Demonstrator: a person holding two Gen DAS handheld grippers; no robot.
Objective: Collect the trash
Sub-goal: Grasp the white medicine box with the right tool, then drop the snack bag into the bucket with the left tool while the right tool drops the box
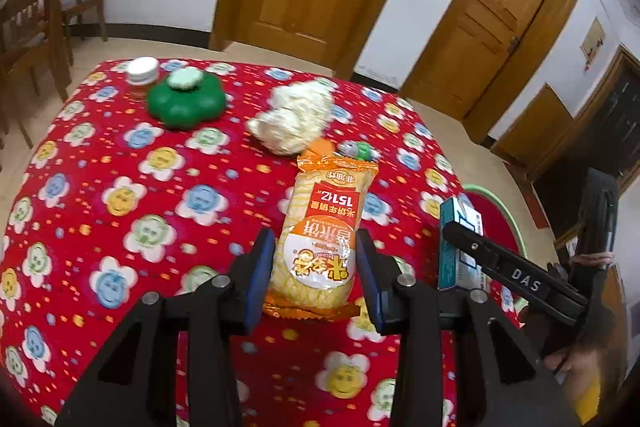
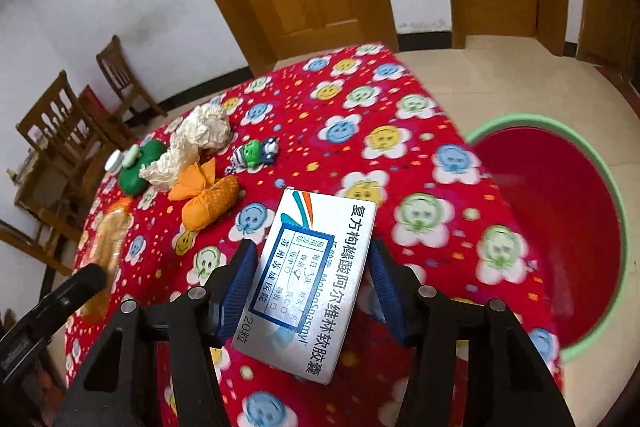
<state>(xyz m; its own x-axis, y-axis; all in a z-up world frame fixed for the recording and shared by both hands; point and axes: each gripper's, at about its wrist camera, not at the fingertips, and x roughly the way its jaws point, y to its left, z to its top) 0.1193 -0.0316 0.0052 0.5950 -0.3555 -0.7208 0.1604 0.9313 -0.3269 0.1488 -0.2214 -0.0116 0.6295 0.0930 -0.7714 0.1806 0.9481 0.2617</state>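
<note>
My left gripper (image 1: pixel 316 263) has its blue pads on both sides of an orange rice-cracker packet (image 1: pixel 324 231), which rests on the red flowered tablecloth (image 1: pixel 120 187); contact is unclear. My right gripper (image 2: pixel 310 279) is shut on a white medicine box (image 2: pixel 308 283) and holds it above the table's right part; the box also shows in the left wrist view (image 1: pixel 458 247). A crumpled white paper wad (image 1: pixel 294 119) lies beyond the packet. An orange tied bag (image 2: pixel 210 201) lies beside the wad.
A red basin with a green rim (image 2: pixel 560 227) stands on the floor right of the table. A green flower-shaped container (image 1: pixel 184 103), a white-capped jar (image 1: pixel 141 71) and a small frog toy (image 2: pixel 256 155) sit on the cloth. Wooden chairs (image 1: pixel 36 11) stand left, doors behind.
</note>
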